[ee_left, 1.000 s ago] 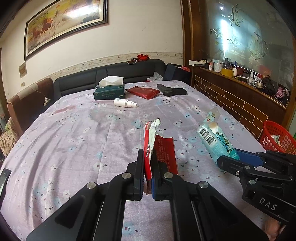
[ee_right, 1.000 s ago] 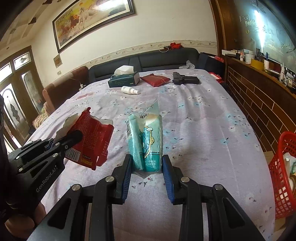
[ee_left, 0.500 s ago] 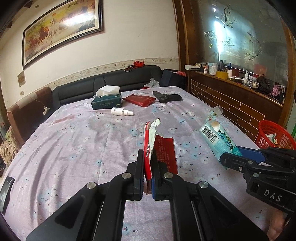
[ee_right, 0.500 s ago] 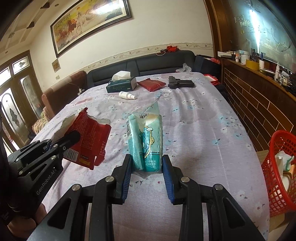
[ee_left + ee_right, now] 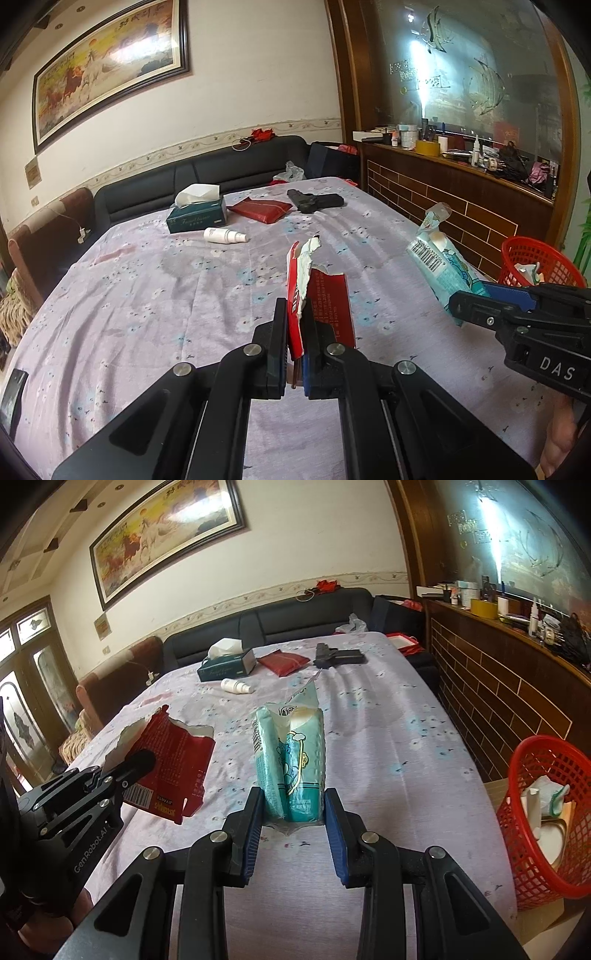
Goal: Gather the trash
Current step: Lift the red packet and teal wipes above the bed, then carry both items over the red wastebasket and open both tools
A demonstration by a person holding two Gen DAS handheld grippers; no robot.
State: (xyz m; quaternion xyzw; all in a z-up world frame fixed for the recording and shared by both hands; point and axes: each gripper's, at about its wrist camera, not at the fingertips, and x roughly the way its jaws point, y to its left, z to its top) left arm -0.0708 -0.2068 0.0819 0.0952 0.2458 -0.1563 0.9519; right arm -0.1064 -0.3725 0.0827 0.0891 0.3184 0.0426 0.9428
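Both pieces of trash are picked up but not yet binned; the left claw [image 5: 294,339] is pressed tight on the torn red wrapper [image 5: 325,295] at centre frame; the right claw [image 5: 293,812] pinches the teal tissue pack [image 5: 291,764]; the red basket [image 5: 554,867], lower right, already holds some waste; dropping both remains.

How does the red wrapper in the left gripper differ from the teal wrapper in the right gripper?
The red wrapper is a flat pack torn open at its ragged top; the teal wrapper is a puffy plastic bag. The left gripper pinches red with jaws nearly together; the right gripper holds teal with jaws wider. Both are held above the table.
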